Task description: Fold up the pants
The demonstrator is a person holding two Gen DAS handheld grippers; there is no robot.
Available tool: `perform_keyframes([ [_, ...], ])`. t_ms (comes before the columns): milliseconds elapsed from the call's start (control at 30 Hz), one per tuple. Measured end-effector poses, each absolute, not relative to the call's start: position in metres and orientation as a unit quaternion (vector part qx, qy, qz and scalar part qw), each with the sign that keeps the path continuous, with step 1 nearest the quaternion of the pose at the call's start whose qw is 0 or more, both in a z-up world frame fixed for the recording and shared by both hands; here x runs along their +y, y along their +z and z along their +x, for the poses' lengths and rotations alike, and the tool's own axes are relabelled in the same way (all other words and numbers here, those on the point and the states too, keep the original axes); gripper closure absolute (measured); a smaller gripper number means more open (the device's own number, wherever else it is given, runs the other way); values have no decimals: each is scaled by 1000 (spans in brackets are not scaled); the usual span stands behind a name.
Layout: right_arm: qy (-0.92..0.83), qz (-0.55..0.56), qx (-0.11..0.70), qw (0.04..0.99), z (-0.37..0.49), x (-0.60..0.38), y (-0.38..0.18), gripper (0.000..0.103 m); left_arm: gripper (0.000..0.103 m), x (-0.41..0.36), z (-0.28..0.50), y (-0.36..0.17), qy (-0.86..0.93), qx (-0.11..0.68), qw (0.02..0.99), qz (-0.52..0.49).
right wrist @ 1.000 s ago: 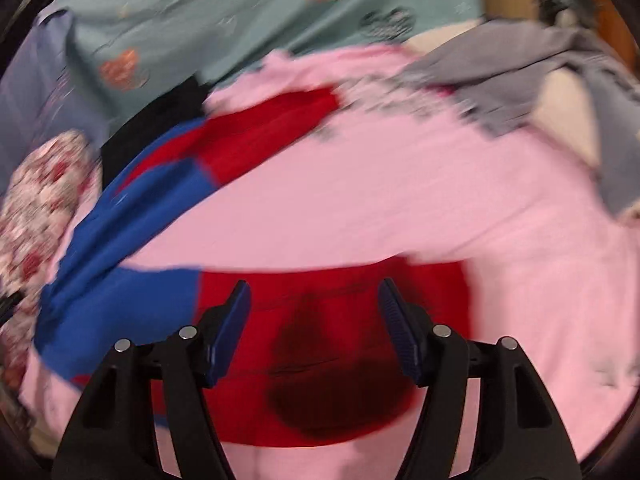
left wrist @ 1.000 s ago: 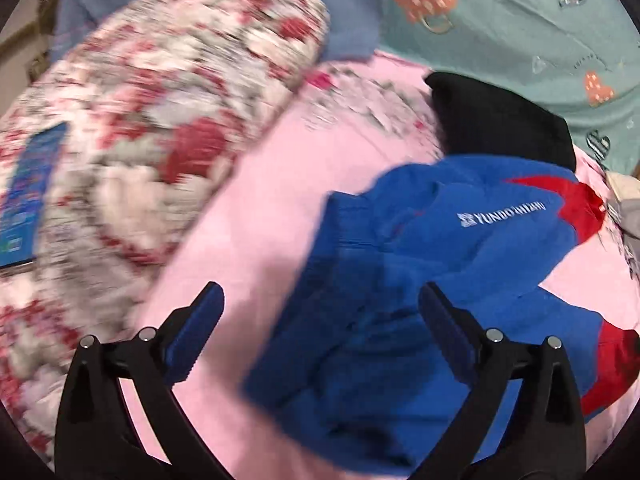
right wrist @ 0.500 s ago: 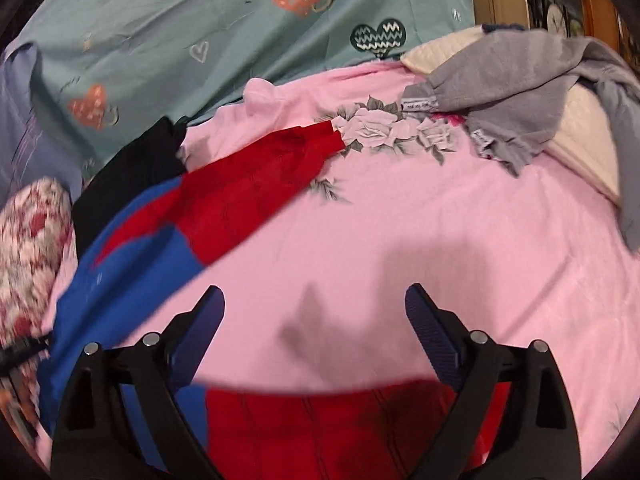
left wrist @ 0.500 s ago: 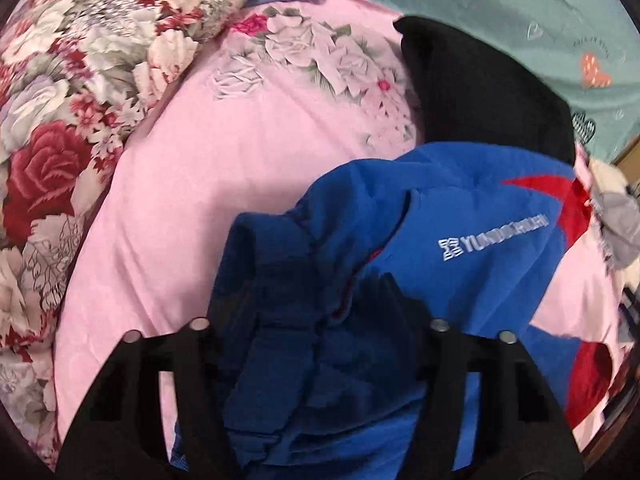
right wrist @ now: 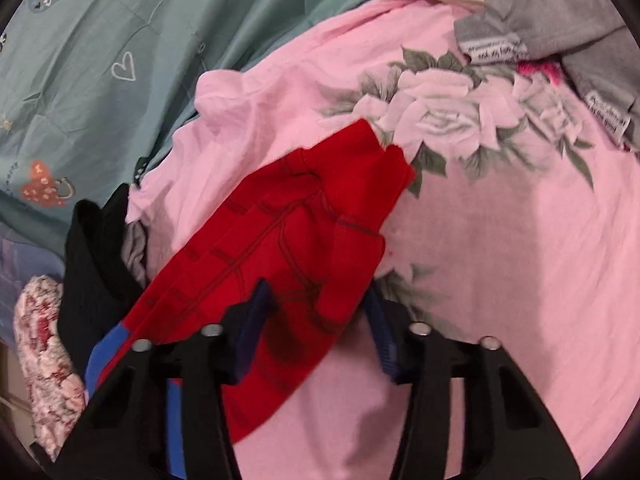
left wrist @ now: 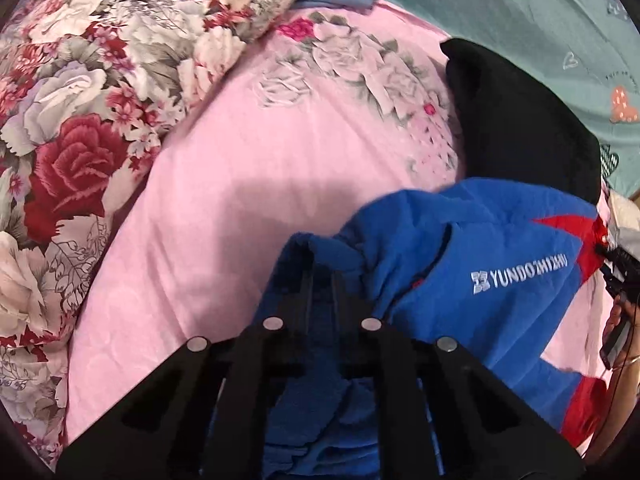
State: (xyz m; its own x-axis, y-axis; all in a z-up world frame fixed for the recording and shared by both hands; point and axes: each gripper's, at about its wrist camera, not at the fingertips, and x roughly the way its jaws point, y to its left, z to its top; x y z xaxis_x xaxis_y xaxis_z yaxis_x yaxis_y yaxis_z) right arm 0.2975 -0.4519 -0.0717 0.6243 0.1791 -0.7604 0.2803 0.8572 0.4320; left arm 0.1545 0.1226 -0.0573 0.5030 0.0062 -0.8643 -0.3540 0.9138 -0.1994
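Observation:
The blue and red pants [left wrist: 472,264] lie on a pink floral bed sheet [left wrist: 224,208]. In the left wrist view my left gripper [left wrist: 320,276] is shut on the blue waist end, with the fabric bunched between and over its fingers. White lettering shows on the blue leg. In the right wrist view the red leg end [right wrist: 304,232] lies between the fingers of my right gripper [right wrist: 316,328]. The jaws stand apart with the red cloth in the gap.
A floral quilt [left wrist: 80,128] lies at the left. A black garment [left wrist: 520,120] sits beyond the pants. A teal heart-print sheet [right wrist: 100,60] is at the back. Grey clothes [right wrist: 560,28] and a cream item lie at the far right.
My left gripper has closed on the blue waist fabric. My right gripper moved forward from the lower red leg to the other red leg end and narrowed its opening.

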Motion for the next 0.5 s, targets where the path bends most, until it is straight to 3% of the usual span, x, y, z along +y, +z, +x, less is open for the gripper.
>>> perform_keyframes([
  [67,-35,267,433,860,295,-454,-69,98,96,123,156,-57,114,483,849,-181],
  [267,-34,288,398,870,201,-486,-19,100,96,120,155,-56,103,483,852,-175],
  [367,-31,295,395,869,143,-506,-14,100,86,123,154,-61,89,486,849,-185],
  [433,-47,272,416,867,138,-511,-27,93,56,123,155,-66,82,492,844,-196],
  [467,-62,248,432,865,139,-512,-36,76,55,123,155,-69,82,495,841,-202],
  [500,-100,214,455,859,143,-511,-48,46,54,124,155,-71,81,498,838,-209],
])
